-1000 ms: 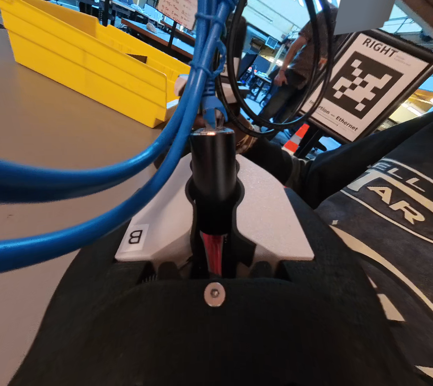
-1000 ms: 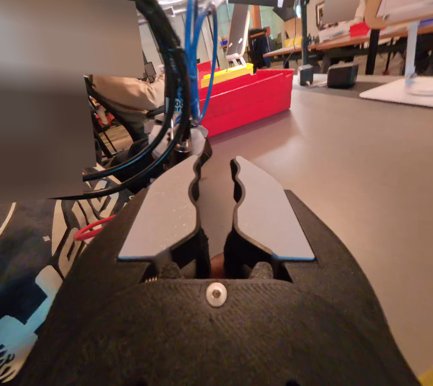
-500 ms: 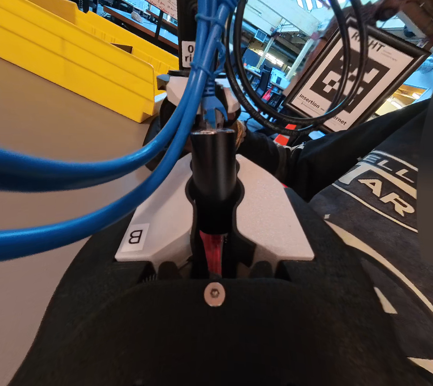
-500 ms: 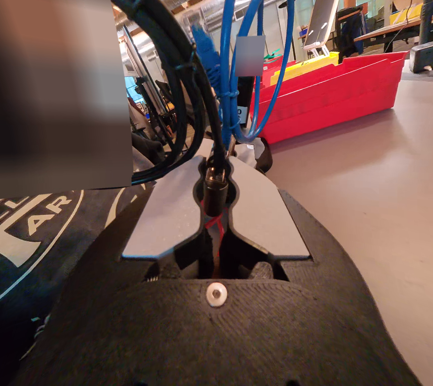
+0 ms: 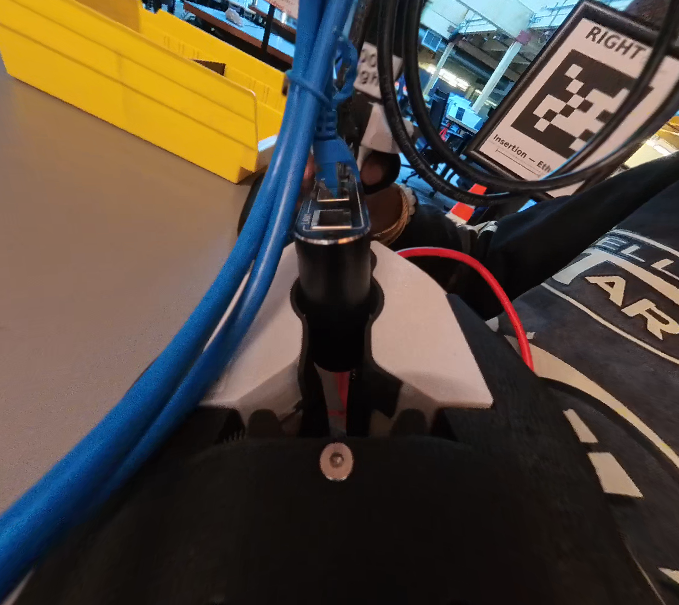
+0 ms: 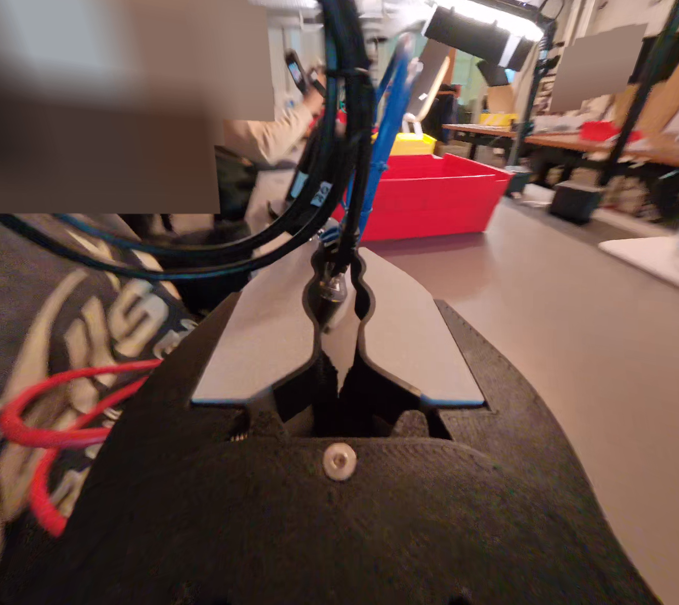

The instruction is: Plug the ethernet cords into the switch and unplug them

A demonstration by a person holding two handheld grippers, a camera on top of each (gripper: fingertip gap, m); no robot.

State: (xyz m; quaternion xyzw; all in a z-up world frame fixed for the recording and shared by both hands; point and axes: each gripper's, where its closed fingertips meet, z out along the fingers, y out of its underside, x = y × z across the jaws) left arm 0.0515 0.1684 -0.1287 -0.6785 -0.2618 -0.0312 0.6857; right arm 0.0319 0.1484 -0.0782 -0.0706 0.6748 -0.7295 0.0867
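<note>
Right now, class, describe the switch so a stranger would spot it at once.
Start at the grey table, then the left gripper over its edge. Clamped upright between its fingers is the switch: a slim black block with ports on top, a blue cord plugged in, unlike the loose black cable loops.

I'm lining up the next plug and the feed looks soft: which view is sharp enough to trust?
Left wrist view: switch and blue cord plug are crisp, with fisheye bending at the edges. Right wrist view: motion-blurred throughout, black cord smeared, lamp glaring above.
</note>
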